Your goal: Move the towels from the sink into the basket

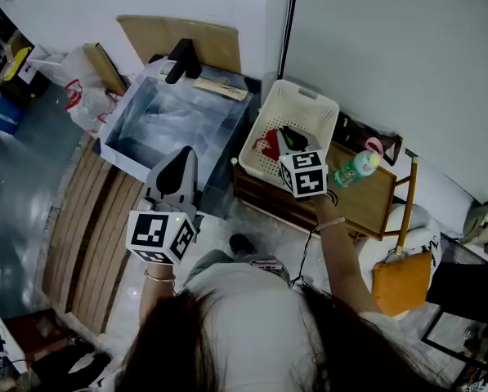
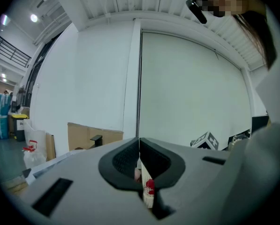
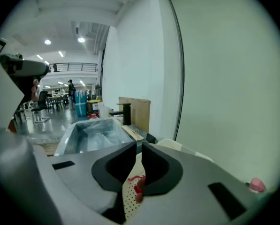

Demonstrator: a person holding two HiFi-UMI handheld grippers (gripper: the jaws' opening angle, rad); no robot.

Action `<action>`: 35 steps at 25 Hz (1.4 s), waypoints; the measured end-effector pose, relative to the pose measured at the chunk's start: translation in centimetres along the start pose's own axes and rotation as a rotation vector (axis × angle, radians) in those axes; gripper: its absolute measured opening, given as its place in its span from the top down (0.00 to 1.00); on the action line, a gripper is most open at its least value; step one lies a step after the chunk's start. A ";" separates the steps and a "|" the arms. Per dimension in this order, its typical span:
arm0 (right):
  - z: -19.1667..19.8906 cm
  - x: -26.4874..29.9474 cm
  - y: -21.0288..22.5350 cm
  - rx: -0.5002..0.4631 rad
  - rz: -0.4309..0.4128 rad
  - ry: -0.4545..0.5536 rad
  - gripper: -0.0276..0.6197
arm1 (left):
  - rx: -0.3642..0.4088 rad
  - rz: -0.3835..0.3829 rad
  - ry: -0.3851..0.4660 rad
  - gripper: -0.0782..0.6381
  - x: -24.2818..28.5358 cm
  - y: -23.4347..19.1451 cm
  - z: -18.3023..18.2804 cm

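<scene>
The white perforated basket (image 1: 313, 109) stands on a low wooden table to the right of the sink (image 1: 125, 149). A red towel (image 1: 265, 147) lies in the basket and shows as red on white (image 3: 139, 184) below the right jaws. My right gripper (image 1: 291, 140) hangs just over the basket; its jaws (image 3: 140, 149) stand a narrow slit apart with nothing between them. My left gripper (image 1: 176, 170) is above the sink's near edge, jaws (image 2: 140, 146) shut and empty. The sink's inside looks glossy; I can make out no towel there.
A black faucet (image 1: 182, 60) and a cardboard sheet (image 1: 182, 37) stand behind the sink. A green bottle (image 1: 355, 168) lies on the wooden table (image 1: 366, 202) beside the basket. An orange bag (image 1: 400, 282) sits at the right, wooden slats (image 1: 92, 235) at the left.
</scene>
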State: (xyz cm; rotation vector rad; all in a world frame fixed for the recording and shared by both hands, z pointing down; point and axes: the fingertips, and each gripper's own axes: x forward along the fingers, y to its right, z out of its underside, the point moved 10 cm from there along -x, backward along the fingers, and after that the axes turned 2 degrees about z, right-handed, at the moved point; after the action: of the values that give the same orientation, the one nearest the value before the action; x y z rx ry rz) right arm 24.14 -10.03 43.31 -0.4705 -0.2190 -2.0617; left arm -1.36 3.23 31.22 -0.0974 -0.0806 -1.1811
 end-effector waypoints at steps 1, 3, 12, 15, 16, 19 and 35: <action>-0.5 -0.4 -0.4 0.015 -0.009 0.019 0.88 | -0.002 -0.004 0.002 0.88 -0.1 -0.1 0.0; -1.5 -1.2 -1.2 0.035 -0.028 0.055 0.88 | -0.005 -0.010 0.007 0.88 -0.3 -0.2 -0.1; -5.0 -5.2 -5.7 0.052 -0.082 0.202 0.92 | 0.015 -0.017 0.037 0.88 -2.7 -0.1 -0.6; -5.7 -6.8 -7.6 0.030 -0.100 0.231 0.92 | 0.021 -0.021 0.055 0.88 -4.1 0.1 -0.8; -5.8 -7.4 -8.2 0.020 -0.105 0.238 0.92 | 0.021 -0.022 0.060 0.88 -4.6 0.2 -0.8; -6.2 -8.8 -9.8 0.005 -0.121 0.253 0.92 | 0.018 -0.026 0.075 0.88 -6.4 0.5 -0.8; -6.8 -16.0 -16.2 -0.053 -0.220 0.337 0.92 | 0.007 -0.127 0.126 0.88 -14.9 2.5 -0.2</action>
State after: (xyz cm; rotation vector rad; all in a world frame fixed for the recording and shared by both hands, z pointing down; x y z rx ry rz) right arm 15.85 8.49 31.05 -0.1284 -0.0136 -2.3284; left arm -4.68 17.82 29.21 -0.0119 0.0203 -1.3106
